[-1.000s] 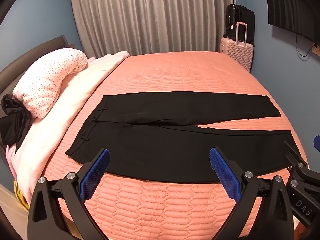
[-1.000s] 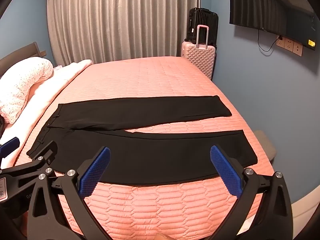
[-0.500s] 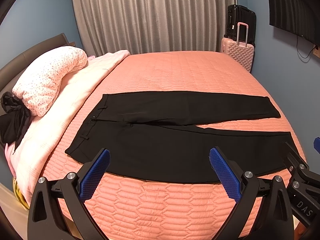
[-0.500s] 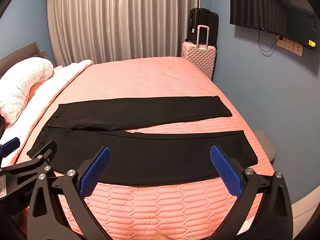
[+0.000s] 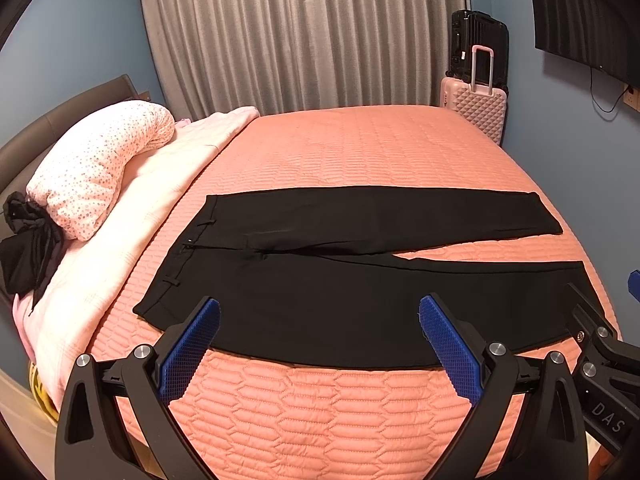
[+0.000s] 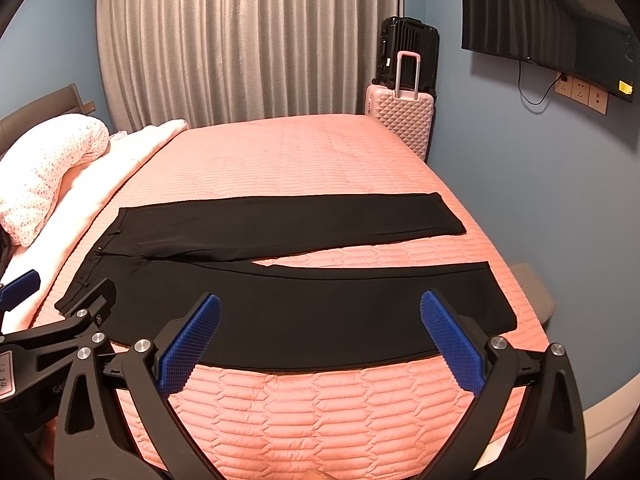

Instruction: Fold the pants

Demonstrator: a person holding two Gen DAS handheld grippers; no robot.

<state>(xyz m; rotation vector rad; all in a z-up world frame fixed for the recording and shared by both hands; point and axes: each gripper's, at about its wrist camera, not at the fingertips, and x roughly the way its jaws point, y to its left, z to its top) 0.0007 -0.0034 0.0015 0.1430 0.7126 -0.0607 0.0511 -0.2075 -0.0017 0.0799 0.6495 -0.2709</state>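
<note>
A pair of black pants (image 5: 360,280) lies flat and unfolded across the near part of a bed's quilted salmon-pink coverlet (image 5: 360,152), waistband toward the pillow side at left, the two legs running to the right and parted in a narrow V near the hems; the left gripper (image 5: 320,336) hangs above the near leg with its blue-padded jaws spread wide and nothing between them; the right gripper (image 6: 320,332) does likewise, released and empty, just beside the left one; a spotted pink pillow (image 5: 100,164) rests at the head, and a pink suitcase (image 6: 400,116) stands before a black suitcase (image 6: 408,52) beside grey curtains (image 6: 248,40).
</note>
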